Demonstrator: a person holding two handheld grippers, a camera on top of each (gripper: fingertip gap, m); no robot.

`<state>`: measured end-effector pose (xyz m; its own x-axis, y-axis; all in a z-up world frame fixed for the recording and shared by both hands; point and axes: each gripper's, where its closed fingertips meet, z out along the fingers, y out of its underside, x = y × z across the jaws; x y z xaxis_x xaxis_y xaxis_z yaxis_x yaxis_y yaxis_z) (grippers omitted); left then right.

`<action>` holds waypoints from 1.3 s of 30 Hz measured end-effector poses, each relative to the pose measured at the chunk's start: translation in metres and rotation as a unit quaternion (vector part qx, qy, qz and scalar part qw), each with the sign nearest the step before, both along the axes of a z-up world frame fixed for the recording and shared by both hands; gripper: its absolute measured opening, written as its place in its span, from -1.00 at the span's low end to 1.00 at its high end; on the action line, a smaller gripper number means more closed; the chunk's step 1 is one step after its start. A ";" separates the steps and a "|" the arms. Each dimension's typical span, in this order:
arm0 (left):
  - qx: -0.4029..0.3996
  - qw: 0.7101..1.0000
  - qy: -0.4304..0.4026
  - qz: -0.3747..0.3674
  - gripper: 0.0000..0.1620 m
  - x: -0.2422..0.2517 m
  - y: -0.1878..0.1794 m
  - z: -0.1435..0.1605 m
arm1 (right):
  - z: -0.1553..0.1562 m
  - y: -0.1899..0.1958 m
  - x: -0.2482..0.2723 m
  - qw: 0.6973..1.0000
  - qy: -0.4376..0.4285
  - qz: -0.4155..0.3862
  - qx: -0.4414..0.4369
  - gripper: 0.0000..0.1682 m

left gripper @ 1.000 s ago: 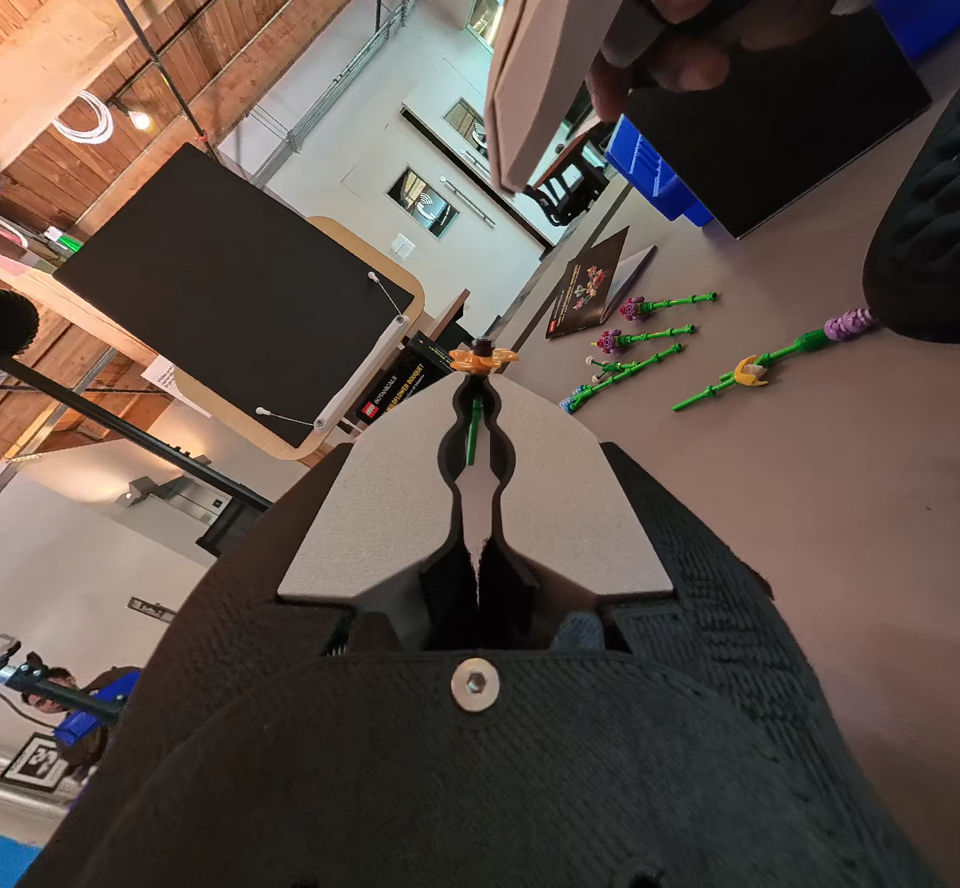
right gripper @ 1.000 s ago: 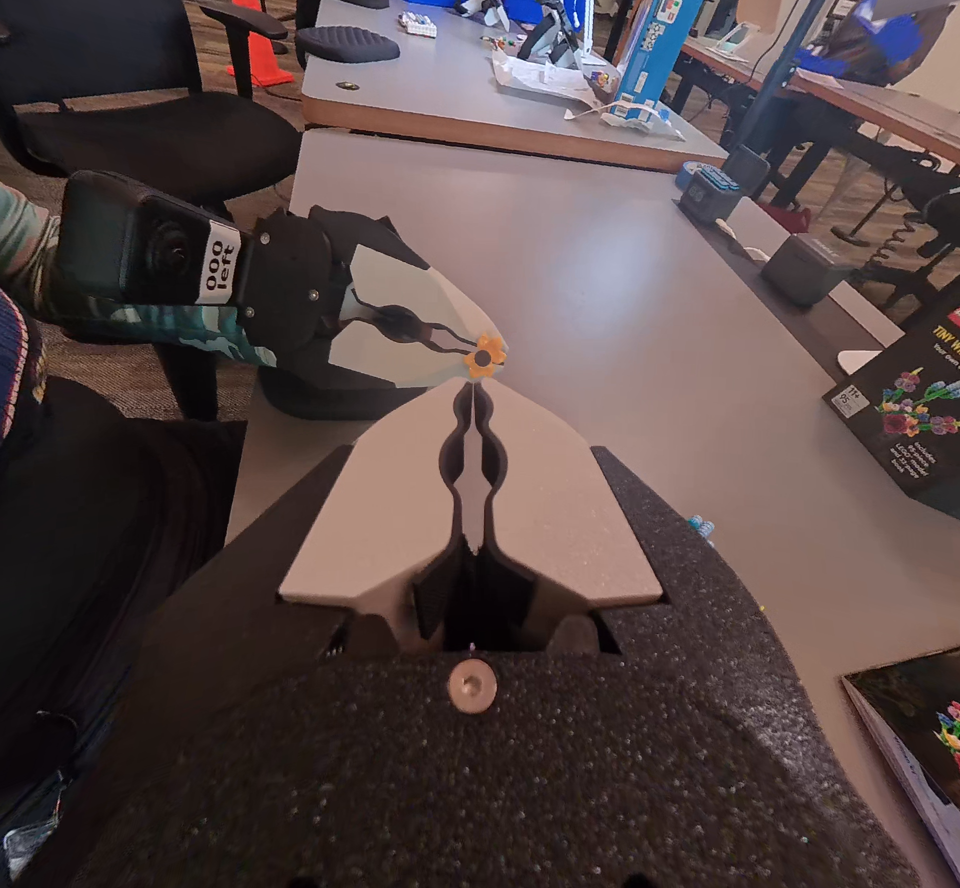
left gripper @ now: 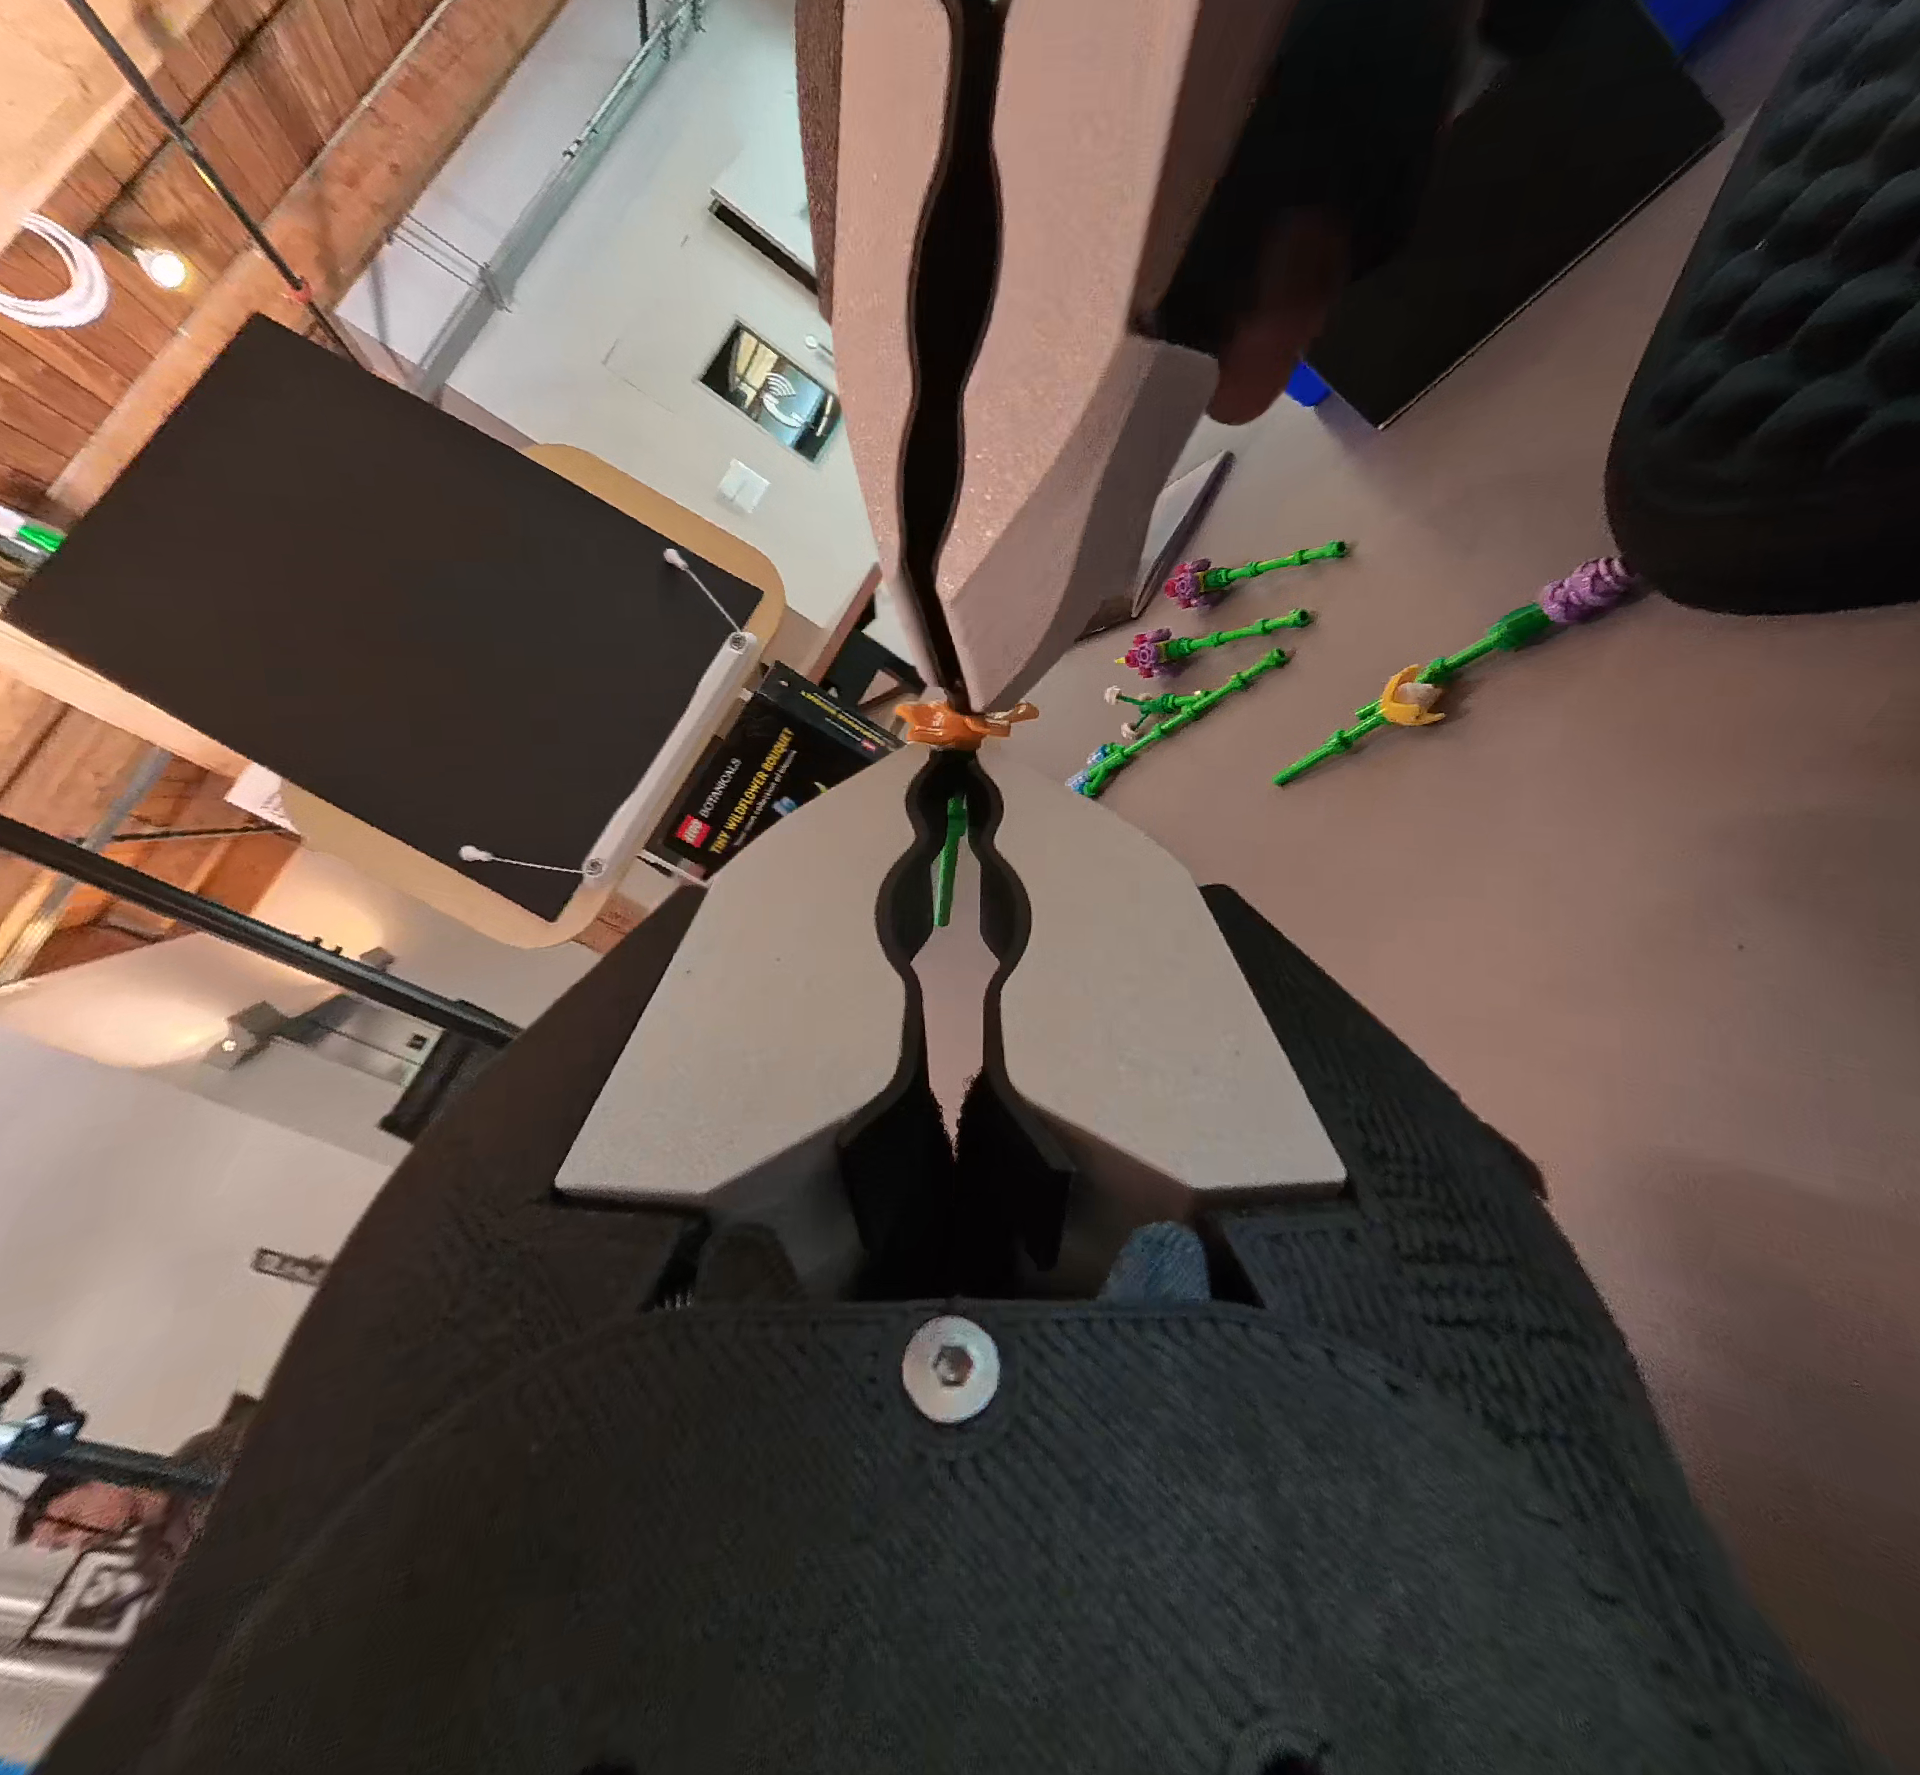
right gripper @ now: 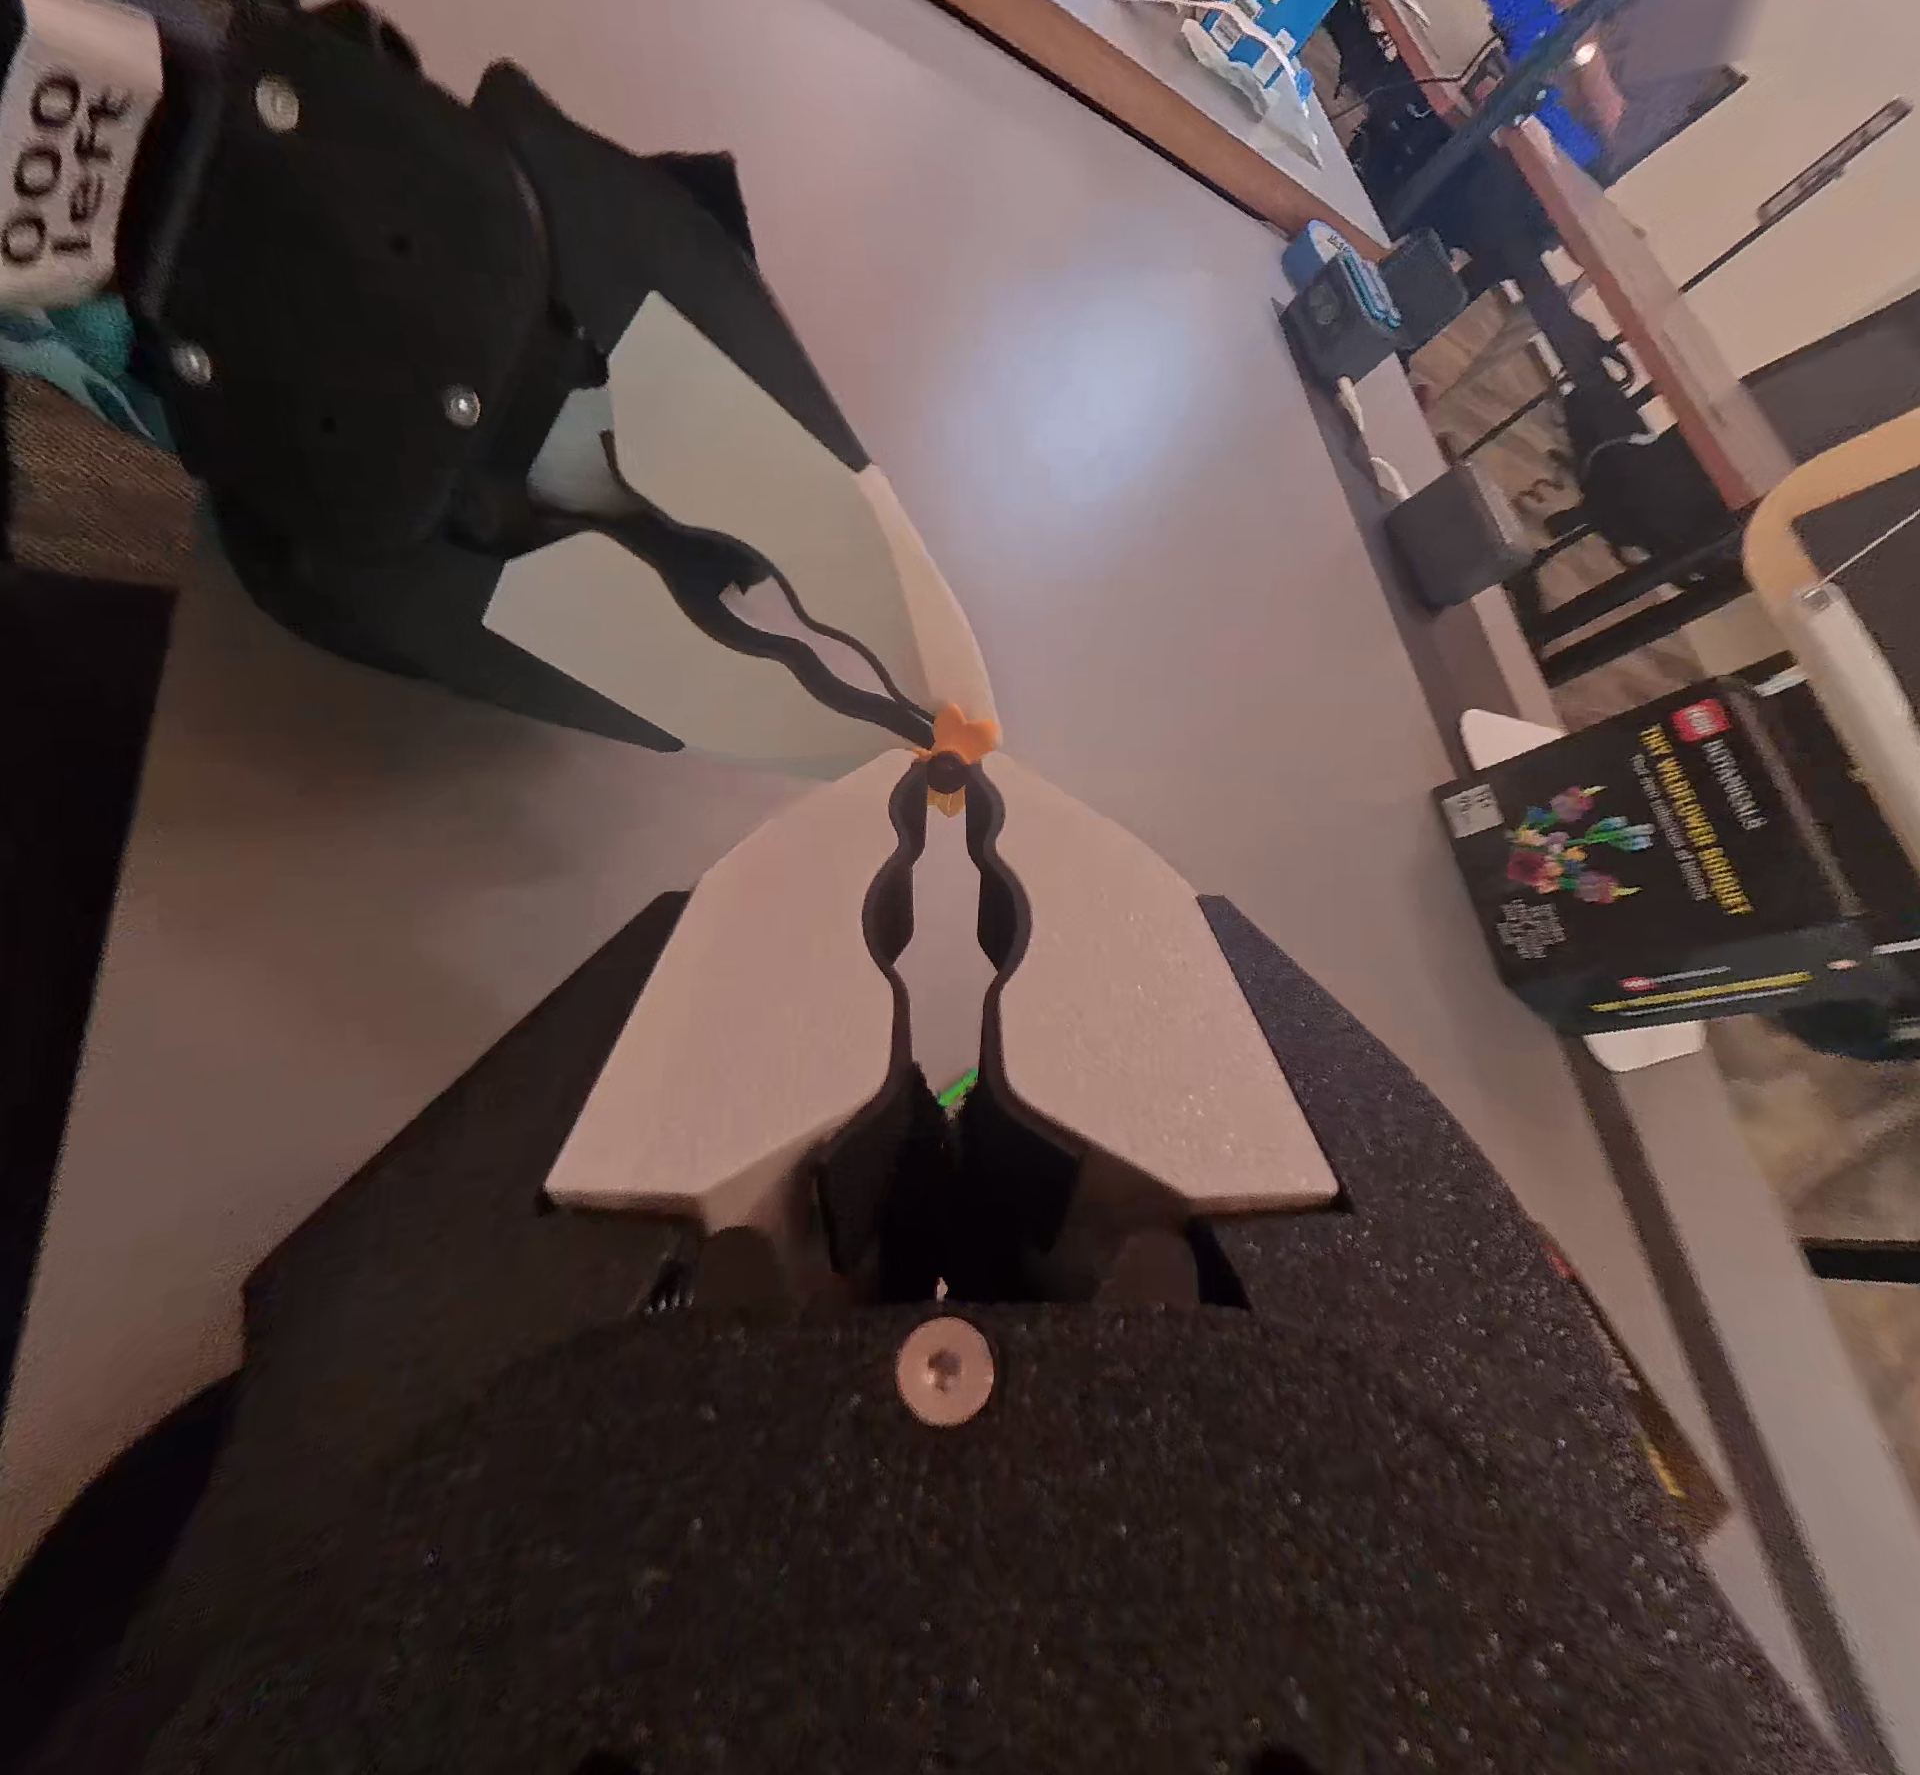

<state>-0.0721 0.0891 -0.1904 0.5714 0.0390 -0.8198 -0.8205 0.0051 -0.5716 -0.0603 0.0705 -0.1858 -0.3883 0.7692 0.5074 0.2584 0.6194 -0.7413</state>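
Grey table below: left gripper fingers clamp green stem, right gripper fingers pinch orange flower head; skewed pull could snap stem.

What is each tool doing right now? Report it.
Left tool: closed on the green stem of the orange flower.
Right tool: closed on the orange flower's head, tip to tip with the left.

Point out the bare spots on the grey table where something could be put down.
Bare: the wide grey table stretch between the grippers and the dark box; also the tabletop in front of the toy flowers. Crowded: the row of flowers and the far edge by the small dark devices.
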 end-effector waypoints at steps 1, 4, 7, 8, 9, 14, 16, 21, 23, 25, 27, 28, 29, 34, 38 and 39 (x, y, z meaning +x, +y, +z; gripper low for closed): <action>-0.003 1.000 -0.008 -0.002 -0.96 0.000 0.000 -0.001 | 0.000 0.000 0.000 1.000 0.004 0.000 0.018 -0.92; -0.016 0.999 -0.038 -0.015 -0.96 0.000 0.000 -0.003 | -0.001 0.000 -0.001 0.997 0.020 0.009 0.071 -0.92; -0.034 0.996 -0.071 -0.034 -0.96 0.001 0.001 -0.006 | -0.002 0.000 -0.001 0.992 0.032 0.021 0.123 -0.92; -0.040 0.995 -0.078 -0.039 -0.96 0.002 0.001 -0.007 | -0.003 0.000 0.000 0.989 0.034 0.026 0.141 -0.92; -0.044 0.995 -0.083 -0.044 -0.96 0.003 0.001 -0.009 | -0.004 0.000 0.001 0.986 0.037 0.032 0.162 -0.92; -0.051 0.992 -0.108 -0.051 -0.96 0.003 0.001 -0.009 | -0.003 0.000 0.000 0.977 0.058 0.038 0.203 -0.92; -0.049 0.989 -0.131 -0.055 -0.96 0.001 0.000 -0.007 | -0.001 -0.001 -0.002 0.982 0.069 0.035 0.172 -0.92; -0.042 0.979 -0.187 -0.071 -0.96 -0.001 -0.002 -0.001 | 0.008 -0.004 -0.006 0.989 0.104 0.034 0.096 -0.92; -0.043 0.974 -0.207 -0.079 -0.96 -0.002 -0.003 0.000 | 0.010 -0.005 -0.008 0.990 0.116 0.033 0.070 -0.93; -0.040 0.973 -0.212 -0.078 -0.96 -0.003 -0.003 0.001 | 0.012 -0.005 -0.010 0.992 0.117 0.028 0.029 -0.93; -0.032 0.980 -0.187 -0.059 -0.96 -0.007 -0.003 0.000 | 0.011 -0.004 -0.013 0.993 0.092 0.014 -0.068 -0.92; -0.028 0.984 -0.168 -0.048 -0.96 -0.008 -0.003 0.000 | 0.010 -0.004 -0.014 0.991 0.079 0.011 -0.106 -0.92; -0.025 0.987 -0.153 -0.041 -0.96 -0.008 -0.003 0.000 | 0.009 -0.004 -0.014 0.989 0.072 0.012 -0.127 -0.92; -0.030 0.993 -0.107 -0.031 -0.96 -0.003 -0.002 -0.005 | 0.005 -0.005 -0.013 0.991 0.067 0.017 -0.112 -0.95; -0.030 0.991 -0.122 -0.043 -0.96 0.000 -0.002 -0.004 | 0.007 -0.005 -0.011 0.993 0.065 0.022 -0.097 -0.97; -0.028 0.992 -0.119 -0.039 -0.96 -0.001 -0.002 -0.004 | 0.008 -0.005 -0.010 0.993 0.066 0.023 -0.095 -0.96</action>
<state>-0.0732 0.0867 -0.1945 0.7486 -0.0550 -0.6607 -0.6604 0.0259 -0.7504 -0.0702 0.0656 -0.1778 -0.3642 0.8390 0.4043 0.1266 0.4746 -0.8710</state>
